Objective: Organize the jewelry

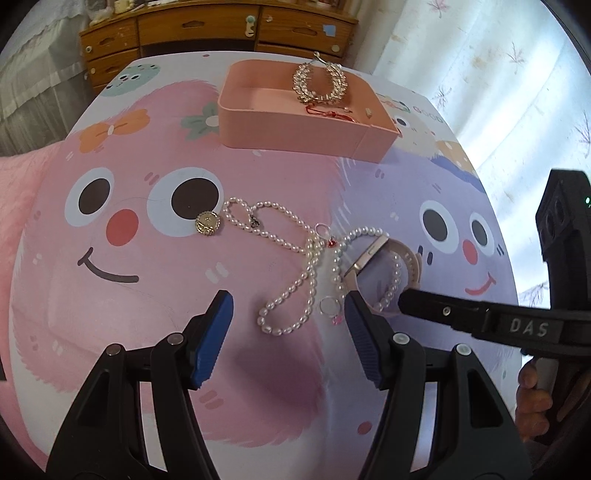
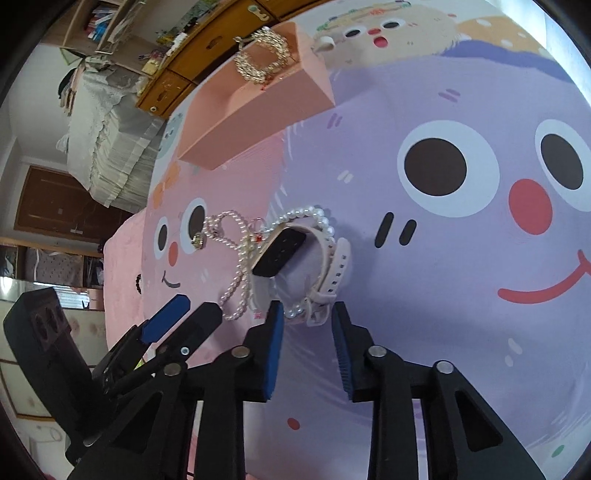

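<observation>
Wooden dresser (image 1: 207,26) with drawers behind the table. White curtain (image 1: 480,81) with faint leaf print on the right, daylight through it. Bed with white frilled cover (image 2: 110,122), dark wooden door (image 2: 55,206) and bookshelf (image 2: 107,22) at the room's far side.

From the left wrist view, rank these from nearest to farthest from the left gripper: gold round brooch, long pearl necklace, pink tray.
1. Long pearl necklace: lies just ahead of the left gripper, its lower loop between the fingers.
2. Gold round brooch: farther up the mat, to the left, on the cartoon eye.
3. Pink tray: farthest, at the table's far edge.
</observation>
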Demonstrator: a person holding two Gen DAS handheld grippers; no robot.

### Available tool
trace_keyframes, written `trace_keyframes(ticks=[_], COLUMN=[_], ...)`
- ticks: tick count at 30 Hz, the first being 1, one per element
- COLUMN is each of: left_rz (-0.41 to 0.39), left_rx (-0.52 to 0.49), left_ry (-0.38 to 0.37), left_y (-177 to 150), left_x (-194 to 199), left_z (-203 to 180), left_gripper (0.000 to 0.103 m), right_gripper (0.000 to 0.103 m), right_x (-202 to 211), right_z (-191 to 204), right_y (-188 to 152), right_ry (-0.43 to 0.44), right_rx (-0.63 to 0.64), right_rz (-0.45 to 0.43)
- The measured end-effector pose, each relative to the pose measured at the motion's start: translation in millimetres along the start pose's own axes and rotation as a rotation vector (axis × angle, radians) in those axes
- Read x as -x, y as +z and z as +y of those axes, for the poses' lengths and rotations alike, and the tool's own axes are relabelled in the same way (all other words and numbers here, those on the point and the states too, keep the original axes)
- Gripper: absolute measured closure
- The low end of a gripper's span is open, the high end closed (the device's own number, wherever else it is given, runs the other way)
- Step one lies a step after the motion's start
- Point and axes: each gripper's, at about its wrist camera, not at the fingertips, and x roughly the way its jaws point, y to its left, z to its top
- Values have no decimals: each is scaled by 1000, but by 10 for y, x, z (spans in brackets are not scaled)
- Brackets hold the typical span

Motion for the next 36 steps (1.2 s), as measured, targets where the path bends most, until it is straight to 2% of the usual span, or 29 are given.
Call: trace_keyframes(ticks=[4, 9, 11, 13, 18, 24, 27, 29, 33, 36], left_rz=[-20, -13, -15, -8, 19, 12, 16, 16, 10, 12], left_rx=[39, 53, 34, 6, -45, -75, -96, -116, -116, -97], left_ry=[13, 40, 57, 83, 121, 154, 157, 161, 167, 150], left_y=[55, 112, 122, 134, 135, 148, 175, 179, 172, 169], left_x=[-91, -238, -269, -313, -403, -439, -455, -468, -469, -460], left_z=[6, -40, -91, -148, -244, -308, -349, -393, -423, -399], left_gripper=[43, 44, 50, 61, 74, 78, 93, 98, 100, 100], right_gripper=[93, 94, 94, 94, 99, 101, 101, 101, 100, 95], right_x=[-59, -13, 7, 40, 143, 276, 319, 336, 327, 279], right_z=[3, 13, 21, 29, 18, -64, -102, -145, -116, -70], right_y=[89, 187, 210, 210, 259, 289, 302, 305, 312, 311], right_ry=[-11, -27, -36, -41, -40, -45, -48, -34, -22, -33], right_rx=[44, 104, 124, 139, 163, 185, 184, 181, 198, 218], right_rz=[17, 2, -5, -13, -41, -64, -70, -55, -43, -22])
